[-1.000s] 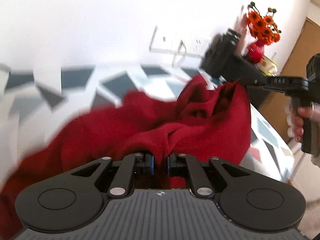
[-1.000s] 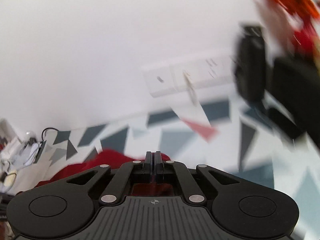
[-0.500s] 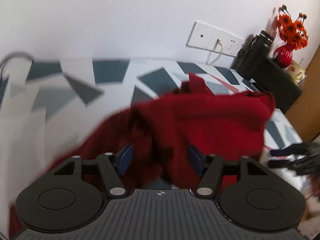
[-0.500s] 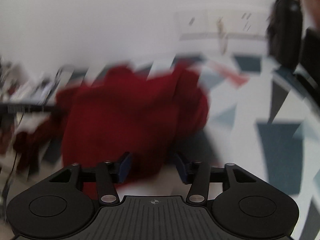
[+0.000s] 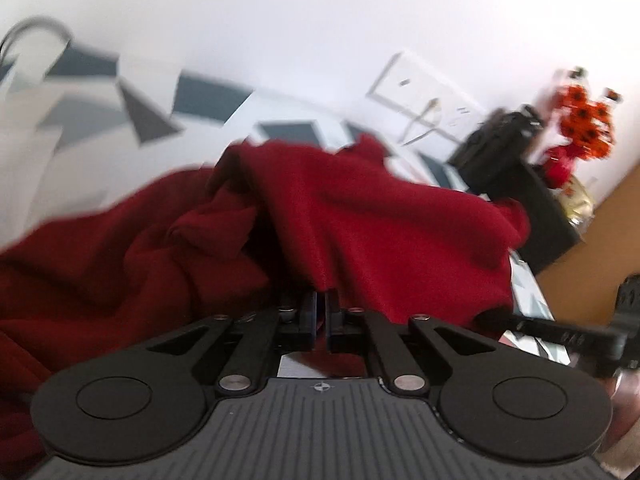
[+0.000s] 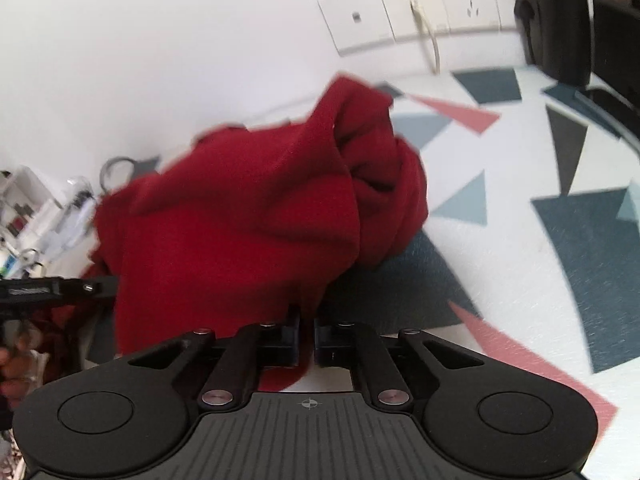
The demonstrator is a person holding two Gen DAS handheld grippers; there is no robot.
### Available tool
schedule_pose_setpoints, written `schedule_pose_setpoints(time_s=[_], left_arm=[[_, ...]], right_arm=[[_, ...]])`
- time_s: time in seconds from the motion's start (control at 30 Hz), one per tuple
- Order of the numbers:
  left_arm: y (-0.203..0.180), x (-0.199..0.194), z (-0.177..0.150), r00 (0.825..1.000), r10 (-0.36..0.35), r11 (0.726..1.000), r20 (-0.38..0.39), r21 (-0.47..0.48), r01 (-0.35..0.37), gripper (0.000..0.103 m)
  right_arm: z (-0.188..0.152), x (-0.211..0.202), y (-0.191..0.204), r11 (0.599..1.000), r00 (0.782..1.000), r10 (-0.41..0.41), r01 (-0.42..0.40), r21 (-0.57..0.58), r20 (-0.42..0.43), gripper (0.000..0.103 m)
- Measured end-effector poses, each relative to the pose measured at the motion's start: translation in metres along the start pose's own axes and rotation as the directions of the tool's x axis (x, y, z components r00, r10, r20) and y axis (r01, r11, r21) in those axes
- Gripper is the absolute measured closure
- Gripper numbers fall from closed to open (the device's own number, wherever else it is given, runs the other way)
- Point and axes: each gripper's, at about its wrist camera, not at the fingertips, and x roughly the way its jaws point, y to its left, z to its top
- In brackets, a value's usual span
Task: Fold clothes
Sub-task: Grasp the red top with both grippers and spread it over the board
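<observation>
Garment point(image 5: 360, 232): soft red knit, bunched on the patterned cloth point(image 6: 560, 216) near the wall; limp and light, it will sag between grips. My left tongs point(image 5: 321, 312) and right tongs point(image 6: 306, 336) each pinch its near edge; jaws just closed.

We seem to be in a home: a white wall with a row of white plastic socket plates point(image 6: 416, 12), a tablecloth patterned with grey, blue and pink triangles point(image 6: 520, 200), and orange artificial flowers in a red vase point(image 5: 586, 120).
</observation>
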Motion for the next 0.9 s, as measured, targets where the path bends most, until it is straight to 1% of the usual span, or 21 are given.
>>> schedule_pose_setpoints(time_s=[0.03, 0.1, 0.13, 0.17, 0.23, 0.27, 0.33, 0.4, 0.43, 0.47, 0.5, 0.53, 0.57, 0.6, 0.63, 0.67, 0.7, 0.73, 0.77, 0.87, 0.9], left_arm=[[-0.005, -0.011, 0.000, 1.000, -0.015, 1.000, 0.017, 0.017, 0.015, 0.100], [-0.010, -0.034, 0.004, 0.997, -0.056, 0.998, 0.052, 0.007, 0.056, 0.100], [-0.013, -0.046, 0.007, 0.995, -0.066, 0.998, 0.072, 0.001, 0.066, 0.100], [-0.016, -0.056, 0.012, 0.993, -0.075, 0.997, 0.089, -0.002, 0.076, 0.100], [-0.024, -0.068, 0.023, 0.988, -0.093, 0.996, 0.121, 0.020, 0.091, 0.100], [-0.027, -0.070, 0.029, 0.986, -0.094, 0.995, 0.135, 0.035, 0.090, 0.100], [-0.028, -0.057, 0.041, 0.988, -0.074, 0.996, 0.138, 0.057, 0.066, 0.100], [-0.023, -0.026, 0.049, 0.993, 0.002, 0.996, 0.116, 0.083, -0.012, 0.099], [-0.020, -0.009, 0.051, 0.994, 0.047, 0.994, 0.099, 0.093, -0.056, 0.096], [-0.016, 0.008, 0.054, 0.992, 0.093, 0.990, 0.081, 0.101, -0.101, 0.094], [-0.010, 0.023, 0.054, 0.988, 0.142, 0.984, 0.058, 0.100, -0.147, 0.085], [-0.005, 0.032, 0.054, 0.983, 0.179, 0.979, 0.040, 0.086, -0.182, 0.074], [-0.001, 0.031, 0.053, 0.983, 0.181, 0.981, 0.034, 0.058, -0.183, 0.068], [0.002, 0.025, 0.051, 0.987, 0.159, 0.987, 0.039, 0.034, -0.160, 0.058], [0.003, 0.015, 0.046, 0.990, 0.134, 0.990, 0.046, 0.031, -0.136, 0.045], [0.005, 0.007, 0.041, 0.992, 0.116, 0.993, 0.048, 0.030, -0.117, 0.040], [0.007, 0.001, 0.034, 0.992, 0.119, 0.992, 0.036, 0.039, -0.121, 0.035], [0.009, -0.004, 0.027, 0.992, 0.123, 0.991, 0.023, 0.048, -0.124, 0.035], [0.011, -0.008, 0.020, 0.992, 0.127, 0.990, 0.008, 0.055, -0.128, 0.035], [0.020, -0.002, 0.000, 0.987, 0.148, 0.988, -0.054, 0.050, -0.146, 0.035], [0.019, 0.000, -0.004, 0.987, 0.152, 0.988, -0.056, 0.049, -0.149, 0.035]], right_arm=[[0.002, -0.015, 0.001, 1.000, 1.000, 0.007, -0.007, -0.013, 0.021, 0.098], [0.008, -0.050, 0.001, 0.998, 0.997, 0.029, -0.026, -0.049, 0.071, 0.098], [0.012, -0.067, 0.001, 0.998, 0.996, 0.035, -0.030, -0.056, 0.088, 0.098], [0.018, -0.082, 0.002, 0.998, 0.994, 0.040, -0.033, -0.059, 0.106, 0.101], [0.030, -0.104, 0.004, 0.996, 0.987, 0.055, -0.044, -0.075, 0.150, 0.101], [0.036, -0.110, 0.005, 0.995, 0.984, 0.061, -0.048, -0.082, 0.167, 0.101], [0.049, -0.104, 0.005, 0.995, 0.981, 0.050, -0.032, -0.095, 0.189, 0.101], [0.059, -0.080, 0.001, 0.995, 0.982, 0.010, 0.009, -0.100, 0.187, 0.100], [0.064, -0.063, -0.004, 0.995, 0.984, -0.016, 0.033, -0.095, 0.175, 0.099], [0.068, -0.041, -0.007, 0.994, 0.986, -0.060, 0.074, -0.084, 0.156, 0.087], [0.070, -0.022, -0.010, 0.989, 0.984, -0.113, 0.124, -0.082, 0.135, 0.066], [0.069, -0.006, -0.013, 0.981, 0.980, -0.159, 0.170, -0.093, 0.118, 0.063], [0.066, 0.003, -0.015, 0.978, 0.979, -0.173, 0.184, -0.102, 0.103, 0.064], [0.061, 0.009, -0.017, 0.977, 0.980, -0.176, 0.185, -0.107, 0.088, 0.064], [0.055, 0.009, -0.019, 0.980, 0.983, -0.163, 0.171, -0.102, 0.079, 0.064], [0.048, 0.007, -0.021, 0.984, 0.987, -0.144, 0.151, -0.093, 0.073, 0.061], [0.039, 0.002, -0.024, 0.988, 0.990, -0.118, 0.124, -0.089, 0.072, 0.055], [0.030, -0.002, -0.028, 0.992, 0.993, -0.095, 0.100, -0.083, 0.066, 0.051], [0.022, -0.003, -0.031, 0.993, 0.995, -0.088, 0.092, -0.075, 0.048, 0.048], [0.001, 0.002, -0.041, 0.994, 0.996, -0.090, 0.089, -0.055, -0.013, 0.048], [-0.002, 0.006, -0.041, 0.995, 0.996, -0.089, 0.088, -0.051, -0.019, 0.048]])
